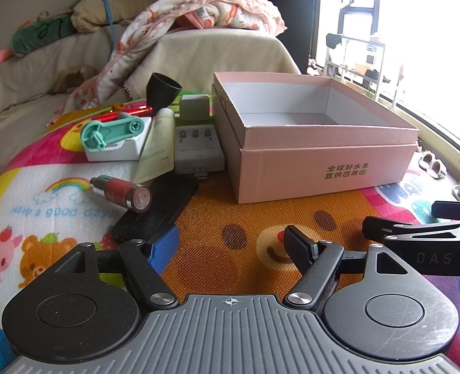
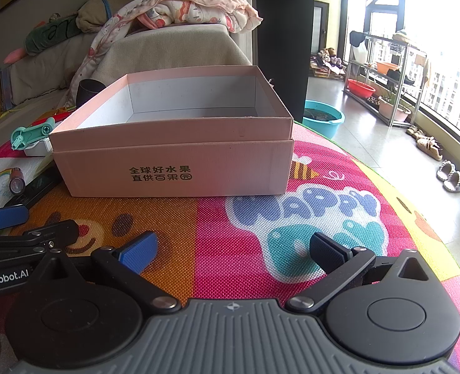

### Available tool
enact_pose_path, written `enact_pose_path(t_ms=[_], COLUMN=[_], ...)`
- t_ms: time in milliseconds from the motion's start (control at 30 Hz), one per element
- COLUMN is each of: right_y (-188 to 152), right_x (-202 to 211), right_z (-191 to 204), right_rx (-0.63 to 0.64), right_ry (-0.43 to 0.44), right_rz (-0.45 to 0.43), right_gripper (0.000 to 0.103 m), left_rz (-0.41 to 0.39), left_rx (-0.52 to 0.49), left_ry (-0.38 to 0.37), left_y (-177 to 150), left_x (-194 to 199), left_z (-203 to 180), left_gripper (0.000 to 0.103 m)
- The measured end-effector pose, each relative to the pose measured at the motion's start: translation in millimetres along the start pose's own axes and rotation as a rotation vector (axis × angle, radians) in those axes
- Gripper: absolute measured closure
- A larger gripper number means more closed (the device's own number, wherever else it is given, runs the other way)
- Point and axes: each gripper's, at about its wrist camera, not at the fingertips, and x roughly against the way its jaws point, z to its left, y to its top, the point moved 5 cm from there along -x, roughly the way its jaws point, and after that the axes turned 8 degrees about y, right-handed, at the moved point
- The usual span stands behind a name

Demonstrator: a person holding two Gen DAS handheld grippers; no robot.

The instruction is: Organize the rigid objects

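Wide open and empty, the left gripper [image 1: 231,249] hovers low over the play mat [image 1: 230,212]. From its camera the pink box [image 1: 317,143] sits ahead and to the right, well apart, its inside bare. Left of the box lies a cluster: a red bottle [image 1: 122,193] resting on a black case [image 1: 158,208] (nearest the blue fingertip), a cream tube [image 1: 156,143], a white charger [image 1: 198,148], a green crank [image 1: 111,132] and a black funnel [image 1: 161,90].

From the right camera, the right gripper [image 2: 231,254] is equally spread, holding nothing; the box [image 2: 173,155] stands straight ahead, apart.
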Motion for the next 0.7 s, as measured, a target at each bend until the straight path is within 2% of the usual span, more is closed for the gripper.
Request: enact_pose_path(t_ms=[700], right_y=[0.3], right_x=[0.6], right_z=[-2.0], right_rx=[0.005], right_ry=[-0.005], right_rz=[0.001], right_gripper=[0.000], left_rz=[-0.001], left_rx=[-0.013], left_ry=[0.010], left_y=[0.1], left_x=[0.7], left_z=[-2.3], left_gripper=[0.024])
